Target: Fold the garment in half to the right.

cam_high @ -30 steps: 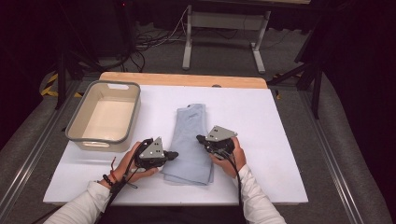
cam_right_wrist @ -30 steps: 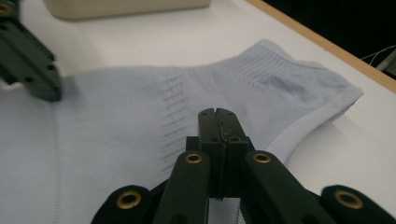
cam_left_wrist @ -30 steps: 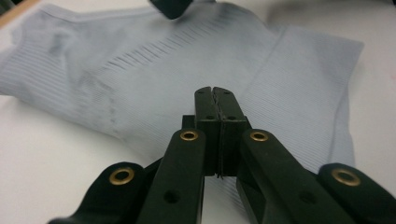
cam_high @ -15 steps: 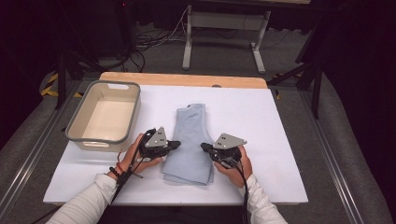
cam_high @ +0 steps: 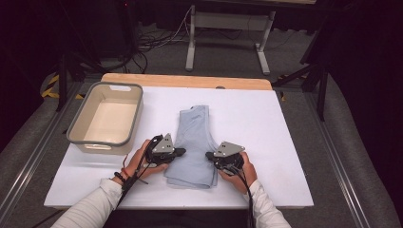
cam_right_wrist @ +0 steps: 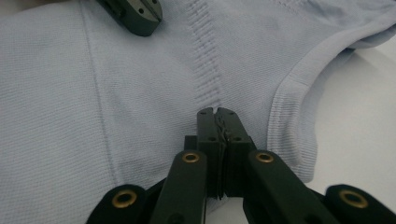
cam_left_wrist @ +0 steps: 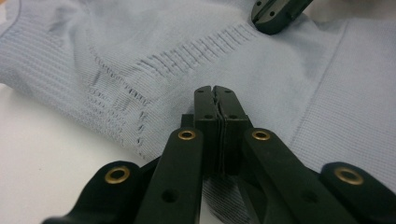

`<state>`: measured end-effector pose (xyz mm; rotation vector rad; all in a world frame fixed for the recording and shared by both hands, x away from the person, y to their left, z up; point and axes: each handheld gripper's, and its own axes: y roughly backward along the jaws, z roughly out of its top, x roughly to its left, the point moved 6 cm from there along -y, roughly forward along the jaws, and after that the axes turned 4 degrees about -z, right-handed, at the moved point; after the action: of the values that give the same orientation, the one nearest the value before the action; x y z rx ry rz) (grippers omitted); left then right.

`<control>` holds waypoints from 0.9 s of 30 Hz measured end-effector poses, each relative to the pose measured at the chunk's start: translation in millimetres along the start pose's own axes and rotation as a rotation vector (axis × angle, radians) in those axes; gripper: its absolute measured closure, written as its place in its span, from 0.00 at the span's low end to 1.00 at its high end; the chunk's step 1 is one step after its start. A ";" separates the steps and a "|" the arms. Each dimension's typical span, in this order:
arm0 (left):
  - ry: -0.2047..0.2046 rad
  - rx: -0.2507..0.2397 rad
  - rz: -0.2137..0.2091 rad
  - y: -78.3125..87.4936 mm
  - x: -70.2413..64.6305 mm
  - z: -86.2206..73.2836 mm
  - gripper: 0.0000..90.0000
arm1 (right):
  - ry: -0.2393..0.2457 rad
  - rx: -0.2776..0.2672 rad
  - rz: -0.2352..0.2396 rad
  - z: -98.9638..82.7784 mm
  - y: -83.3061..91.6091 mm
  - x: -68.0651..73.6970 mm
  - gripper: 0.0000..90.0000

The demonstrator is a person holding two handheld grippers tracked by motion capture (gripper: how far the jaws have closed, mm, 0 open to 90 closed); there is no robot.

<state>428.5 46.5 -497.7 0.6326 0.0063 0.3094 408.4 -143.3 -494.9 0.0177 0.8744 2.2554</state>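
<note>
White sheet covers the worktop (cam_high: 285, 142), with a strip of bare pale wood (cam_high: 190, 80) along its far edge. Beyond it a grey carpeted floor (cam_high: 223, 52), loose black cables (cam_high: 152, 42) and the grey metal legs of a frame (cam_high: 228, 28); the far room goes dark. Metal rails (cam_high: 28, 161) run along both sides of the worktop. A grey-rimmed, cream plastic tub (cam_high: 105, 118) sits at the left on the white surface. At the centre lies a folded pale blue knit garment (cam_high: 195, 142), ribbed at its edges, flat on the sheet, apart from the tub. The left claw (cam_high: 179, 152) lies at the garment's left edge, near its near end, jaws pressed together with nothing between them; in the left gripper view the tips (cam_left_wrist: 215, 91) hover close over the knit. The right claw (cam_high: 209, 156) points inward from the garment's right edge, jaws likewise pressed together and empty; in the right gripper view its tips (cam_right_wrist: 217, 113) sit over the fabric just inside the ribbed hem (cam_right_wrist: 285, 121). The two claws face each other across the garment, near but apart. White sleeves (cam_high: 95, 209) come in from the bottom.
</note>
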 end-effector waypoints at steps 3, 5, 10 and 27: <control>-0.004 -0.028 0.003 6.7 -1.8 3.6 0.98 | 0.011 -0.023 -0.014 4.1 6.4 0.5 0.96; -0.010 -0.037 0.010 13.2 -1.4 6.3 0.98 | 0.001 -0.034 -0.021 7.0 11.1 -1.3 0.95; -0.020 -0.051 0.027 25.9 -0.2 9.6 0.97 | -0.008 -0.075 -0.051 12.5 20.1 -5.4 0.96; -0.005 0.033 -0.022 10.5 -6.3 -7.1 0.98 | -0.028 0.034 -0.091 -21.8 18.7 -12.4 0.97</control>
<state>418.8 56.8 -497.8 0.6660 0.0139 0.2867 400.9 -173.5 -497.7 0.0247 0.8809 2.1507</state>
